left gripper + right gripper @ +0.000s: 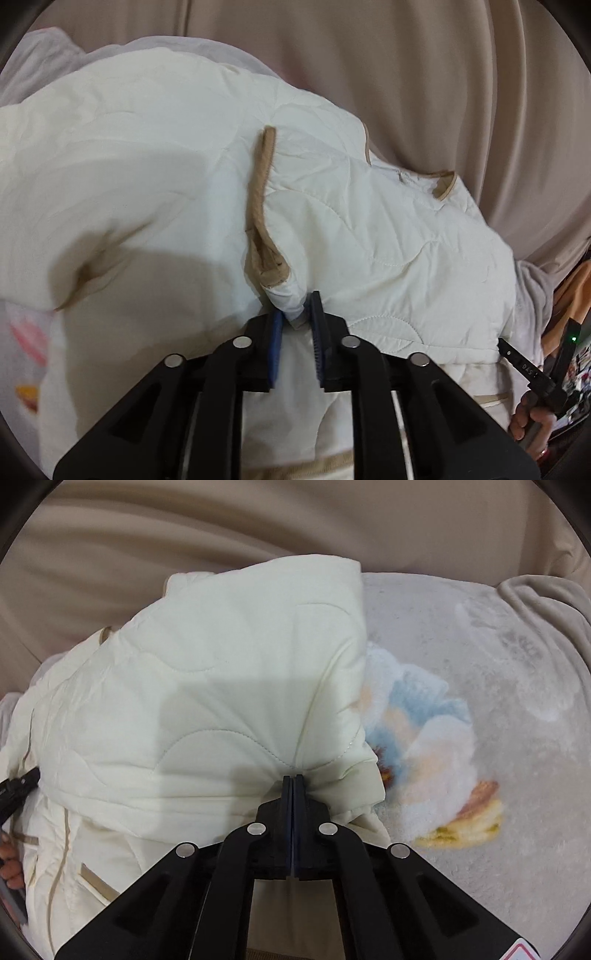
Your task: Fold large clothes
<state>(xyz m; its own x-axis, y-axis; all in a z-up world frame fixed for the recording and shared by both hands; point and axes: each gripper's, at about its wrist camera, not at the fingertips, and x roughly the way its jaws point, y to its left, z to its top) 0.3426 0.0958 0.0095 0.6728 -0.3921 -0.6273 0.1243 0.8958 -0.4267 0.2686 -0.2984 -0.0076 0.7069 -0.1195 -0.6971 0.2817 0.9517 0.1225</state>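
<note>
Cream quilted jacket (369, 229), puffy, stitched in curved scallop lines, tan binding along its hems and a tan ribbed strip (262, 199) standing up on top. It lies bunched on a fleecy pale blanket (480, 686) printed with a blue, peach and yellow flower.

Left gripper (297, 314): jaws slightly parted, blue ribbed pads (275, 347) either side of a small bunched tip of jacket fabric; the fabric sits in the gap, not visibly squeezed.

Right gripper (293, 781): jaws pressed fully together, pinching a gathered fold near the jacket's ribbed cuff; fabric puckers toward the pinch.

Beyond the jacket: beige curtain (424, 74) in soft vertical folds, close behind its far edge. Right of the jacket in the right wrist view, a wide bare stretch of blanket. A hand (528, 417) grips a black handle at the jacket's right edge in the left wrist view.
</note>
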